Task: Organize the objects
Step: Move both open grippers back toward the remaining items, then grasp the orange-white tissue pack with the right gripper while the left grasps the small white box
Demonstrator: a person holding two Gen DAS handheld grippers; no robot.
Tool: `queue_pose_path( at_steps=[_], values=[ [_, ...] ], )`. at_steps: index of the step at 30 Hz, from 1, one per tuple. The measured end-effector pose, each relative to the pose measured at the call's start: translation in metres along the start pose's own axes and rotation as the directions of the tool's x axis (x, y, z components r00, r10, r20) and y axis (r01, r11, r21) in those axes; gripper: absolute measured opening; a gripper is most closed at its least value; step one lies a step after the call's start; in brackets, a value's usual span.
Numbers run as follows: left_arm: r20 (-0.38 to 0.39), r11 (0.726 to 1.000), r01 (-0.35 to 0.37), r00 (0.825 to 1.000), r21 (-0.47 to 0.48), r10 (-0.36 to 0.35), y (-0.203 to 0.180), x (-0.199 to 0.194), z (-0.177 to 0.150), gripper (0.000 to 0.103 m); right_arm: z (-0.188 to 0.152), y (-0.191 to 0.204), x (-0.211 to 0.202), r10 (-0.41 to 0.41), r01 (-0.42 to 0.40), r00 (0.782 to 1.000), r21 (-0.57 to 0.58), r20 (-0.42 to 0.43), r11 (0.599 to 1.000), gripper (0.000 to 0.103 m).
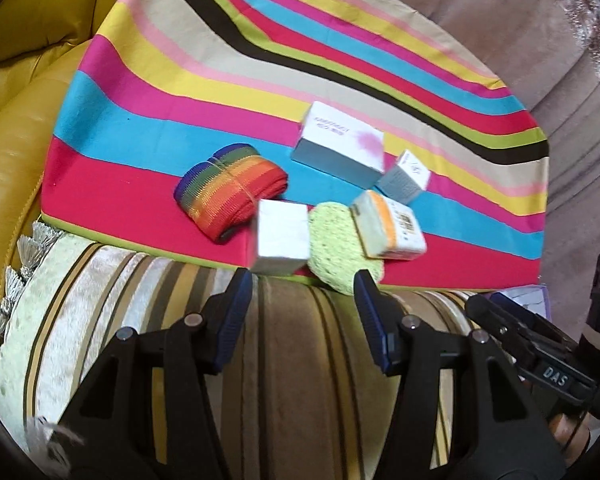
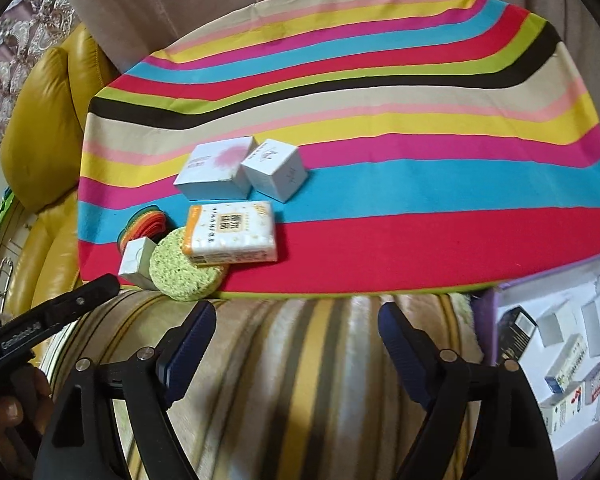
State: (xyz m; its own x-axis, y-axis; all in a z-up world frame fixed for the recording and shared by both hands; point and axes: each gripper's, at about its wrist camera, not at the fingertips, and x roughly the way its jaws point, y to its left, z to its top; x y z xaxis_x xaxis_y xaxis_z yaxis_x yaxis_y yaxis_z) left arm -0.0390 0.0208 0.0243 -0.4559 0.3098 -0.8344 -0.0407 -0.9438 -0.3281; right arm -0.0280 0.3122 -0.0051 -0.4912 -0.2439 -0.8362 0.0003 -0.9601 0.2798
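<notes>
Small boxes and soft items cluster near the front edge of the striped cloth [image 2: 380,240], toward its left half as the right wrist camera sees it. A flat white box with a pink blotch [image 2: 216,170] lies farthest back, touching a white cube box [image 2: 274,170] on its right. In front of them sits a tissue pack [image 2: 232,234] with orange trim, its front edge resting on a round green sponge [image 2: 186,270]. A small white box [image 2: 136,262] stands just left of the sponge, right at the cloth's front edge, and a rainbow strap roll [image 2: 144,224] lies behind it.

All of the cloth's right half and its whole back half are bare, giving wide room to move. In front of the cloth runs a striped velvet cushion [image 2: 300,360]; a yellow leather sofa [image 2: 48,128] borders the cloth's left side.

At the cloth's front right corner sits a purple-rimmed tray [image 2: 488,312] holding several small boxes and packs, lying loosely apart.

Left gripper [image 1: 302,292] hangs over the cushion with its jaws wide apart and nothing between them; the small white box [image 1: 280,242] and the sponge [image 1: 340,256] lie just beyond its fingertips. Right gripper [image 2: 296,320] is likewise spread wide and unloaded above the cushion, with the sponge just beyond its left finger and the tray beside its right finger.
</notes>
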Motion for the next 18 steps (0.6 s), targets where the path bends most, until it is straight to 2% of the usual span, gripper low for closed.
queue_pose_path(
  at_steps=[7,15,18],
  values=[
    [-0.024,0.999,-0.039,0.999,0.019,0.040,0.000,0.014,0.008,0.057,0.012,0.015,0.012,0.014,-0.014,1.000,-0.032,-0.006,0.999,0.087],
    [-0.050,0.998,-0.050,0.997,0.025,0.051,0.002,0.028,0.012,0.057,0.028,0.025,0.031,0.113,-0.113,0.993,-0.005,-0.022,0.994,0.091],
    [-0.060,0.999,-0.040,0.997,0.019,0.041,0.003,0.031,0.012,0.047,0.032,0.028,0.040,0.130,-0.130,0.991,0.001,-0.041,0.992,0.091]
  ],
)
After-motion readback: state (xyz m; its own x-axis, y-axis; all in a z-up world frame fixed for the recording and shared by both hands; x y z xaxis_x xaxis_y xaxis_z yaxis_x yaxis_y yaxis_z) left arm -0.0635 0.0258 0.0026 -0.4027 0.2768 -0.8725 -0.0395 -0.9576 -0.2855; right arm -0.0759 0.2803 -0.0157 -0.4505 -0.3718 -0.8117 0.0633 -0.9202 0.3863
